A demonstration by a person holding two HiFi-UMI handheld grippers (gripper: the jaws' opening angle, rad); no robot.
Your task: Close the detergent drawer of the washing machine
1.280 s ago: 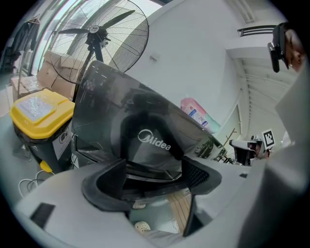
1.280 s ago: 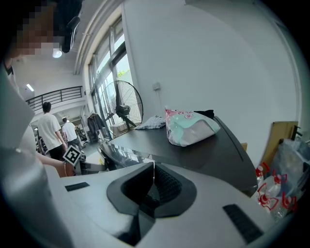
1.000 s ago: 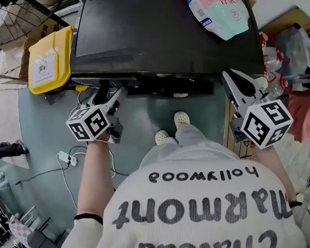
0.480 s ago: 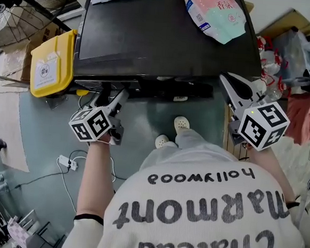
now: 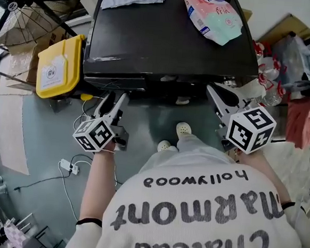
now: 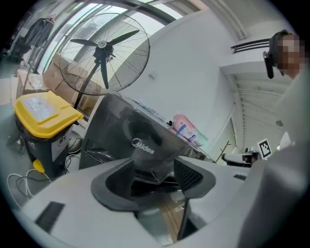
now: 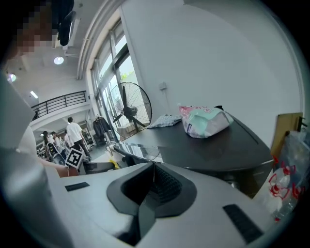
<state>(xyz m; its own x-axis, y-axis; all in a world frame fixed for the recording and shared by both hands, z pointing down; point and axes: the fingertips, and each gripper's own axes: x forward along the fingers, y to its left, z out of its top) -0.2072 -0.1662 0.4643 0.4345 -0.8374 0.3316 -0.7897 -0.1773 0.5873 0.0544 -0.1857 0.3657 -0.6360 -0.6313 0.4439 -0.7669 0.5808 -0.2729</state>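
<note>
Left gripper (image 5: 114, 98) at 7 o'clock of washing machine (image 5: 167, 41), jaws closing, nothing between; right gripper (image 5: 215, 92) at 5 o'clock, pinched together, empty

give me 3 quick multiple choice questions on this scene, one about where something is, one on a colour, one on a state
1. The pink and green bag lies:
A) on the floor
B) on top of the washing machine
C) in a basket

2. The lid of the bin left of the machine is:
A) yellow
B) blue
C) red

3. The jaws of the right gripper are:
A) wide apart
B) clamped on the bag
C) together, holding nothing

Answers:
1 B, the head view shows it resting on the dark top.
2 A, the lid shows yellow in the head view and the left gripper view.
3 C, the right gripper view shows the pads meeting with nothing between.
</note>
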